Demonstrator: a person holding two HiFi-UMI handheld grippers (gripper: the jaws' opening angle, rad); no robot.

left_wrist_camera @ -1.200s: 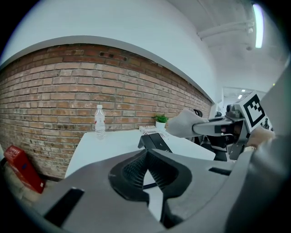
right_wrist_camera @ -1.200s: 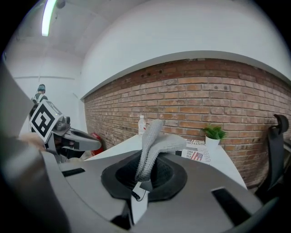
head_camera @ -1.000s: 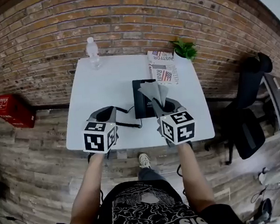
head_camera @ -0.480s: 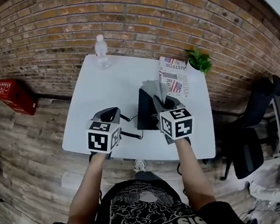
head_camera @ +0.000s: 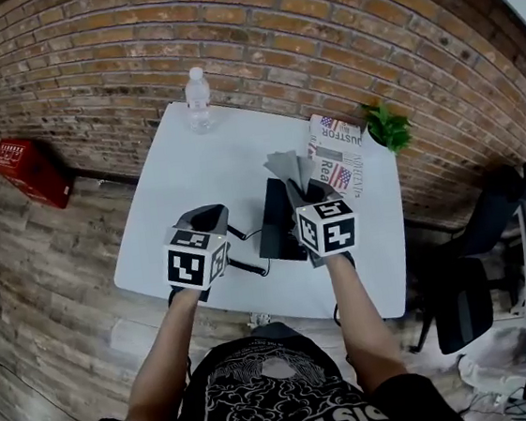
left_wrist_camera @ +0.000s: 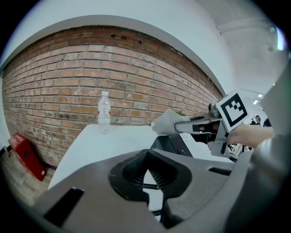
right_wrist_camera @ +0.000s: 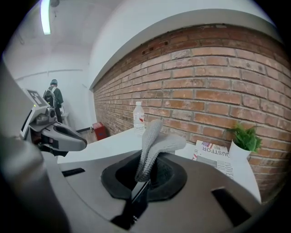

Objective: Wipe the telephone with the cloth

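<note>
The white table [head_camera: 167,197] carries the black telephone [head_camera: 274,222] a little toward 3 o'clock of its middle, with a bottle [head_camera: 197,97] at the table's 11 o'clock edge and a magazine [head_camera: 336,149] at 1 o'clock. The right gripper [right_wrist_camera: 144,175] is clamped on the grey cloth [right_wrist_camera: 154,141], whose free end stands up and flops forward over the telephone's 12 o'clock end. The left gripper [left_wrist_camera: 148,152] has its tips together on nothing, with the coiled cord [left_wrist_camera: 151,185] lying on the table beneath it at the telephone's 8 o'clock.

The wiping stroke looks about to begin. To do it well, I would tip the right gripper so the loose flap, not the jaws, meets the casing. Then drag it from 12 toward 6 o'clock in overlapping passes, with light pressure. The left gripper could press down on the telephone's 9 o'clock edge (a light set may well slide).

Whether the cloth already touches the telephone cannot be told. The right gripper's body covers the 3 o'clock side, and its own view shows none of the set. Keys and handset cannot be made out.
</note>
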